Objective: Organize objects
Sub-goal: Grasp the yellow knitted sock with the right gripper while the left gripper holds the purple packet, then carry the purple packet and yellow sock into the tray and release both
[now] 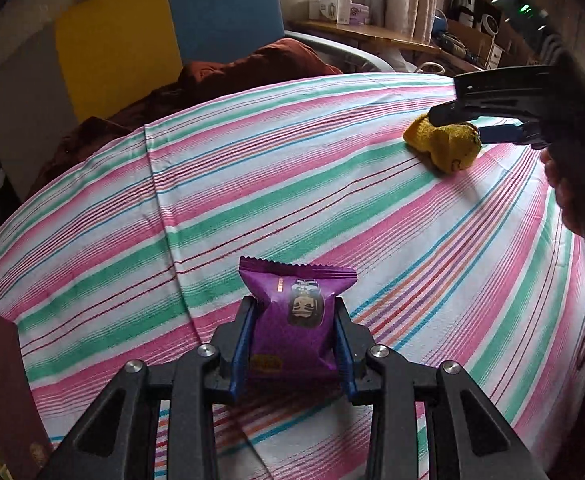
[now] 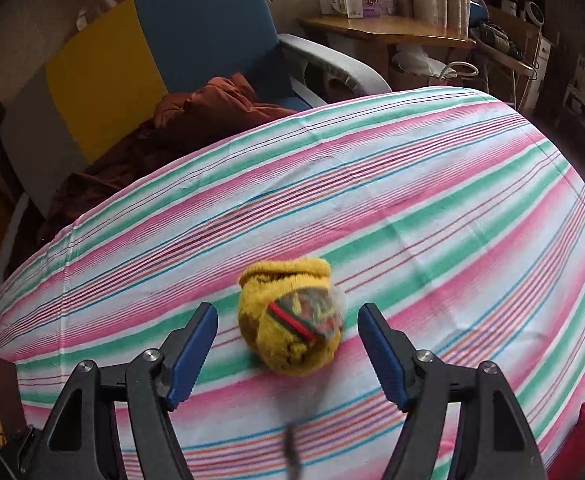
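Note:
My left gripper [image 1: 294, 312] is shut on a purple snack packet [image 1: 292, 320], which stands between the blue pads just above the striped tablecloth [image 1: 252, 208]. A rolled yellow sock bundle [image 2: 290, 320] with red and green stripes lies on the cloth. My right gripper [image 2: 288, 316] is open, one finger on each side of the bundle, not touching it. In the left wrist view the right gripper [image 1: 464, 120] shows at the far right over the yellow bundle [image 1: 442, 144].
A dark red box [image 1: 0, 392] stands at the table's left edge. Behind the table is a blue and yellow chair [image 2: 196, 40] with a brown cloth [image 2: 196, 120]. A wooden shelf [image 2: 384, 30] with boxes is at the back right.

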The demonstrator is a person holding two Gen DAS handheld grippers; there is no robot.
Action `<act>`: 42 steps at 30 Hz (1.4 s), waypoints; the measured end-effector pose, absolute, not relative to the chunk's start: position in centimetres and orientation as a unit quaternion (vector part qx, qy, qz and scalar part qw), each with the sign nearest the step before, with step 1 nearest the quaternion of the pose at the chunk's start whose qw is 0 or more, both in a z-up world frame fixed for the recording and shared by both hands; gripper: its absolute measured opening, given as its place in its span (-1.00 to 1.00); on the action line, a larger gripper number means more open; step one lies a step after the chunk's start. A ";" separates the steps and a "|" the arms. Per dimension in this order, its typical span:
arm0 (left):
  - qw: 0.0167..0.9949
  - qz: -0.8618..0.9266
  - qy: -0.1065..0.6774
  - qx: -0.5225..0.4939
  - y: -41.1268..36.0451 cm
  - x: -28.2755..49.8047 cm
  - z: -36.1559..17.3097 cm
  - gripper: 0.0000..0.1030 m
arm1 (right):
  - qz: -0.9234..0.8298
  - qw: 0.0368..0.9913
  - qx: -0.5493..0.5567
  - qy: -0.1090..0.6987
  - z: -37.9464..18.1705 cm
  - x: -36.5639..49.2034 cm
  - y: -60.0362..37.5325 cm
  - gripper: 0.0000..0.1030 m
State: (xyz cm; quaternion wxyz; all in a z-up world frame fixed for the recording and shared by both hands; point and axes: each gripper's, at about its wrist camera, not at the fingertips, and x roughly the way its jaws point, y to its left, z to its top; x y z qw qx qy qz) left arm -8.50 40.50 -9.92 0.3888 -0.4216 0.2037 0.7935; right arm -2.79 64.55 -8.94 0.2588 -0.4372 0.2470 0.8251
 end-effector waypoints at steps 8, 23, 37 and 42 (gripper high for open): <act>0.375 0.809 0.197 -0.408 40.9 -8.2 -10.2 -0.29 | 0.822 0.248 -0.450 0.245 -9.9 -3.2 65.1 -0.39; 0.318 0.851 0.154 -0.388 34.8 -7.3 -4.7 -0.30 | 0.883 0.119 -0.410 0.196 -6.4 -4.0 58.5 -0.43; 0.257 0.894 0.130 -0.343 24.8 -6.3 0.9 -0.30 | 0.884 0.055 -0.451 0.112 -5.1 -6.3 51.1 -0.43; 0.239 0.900 0.109 -0.348 21.6 -6.3 1.0 -0.30 | 0.894 0.014 -0.438 0.093 -2.5 -6.3 46.5 -0.43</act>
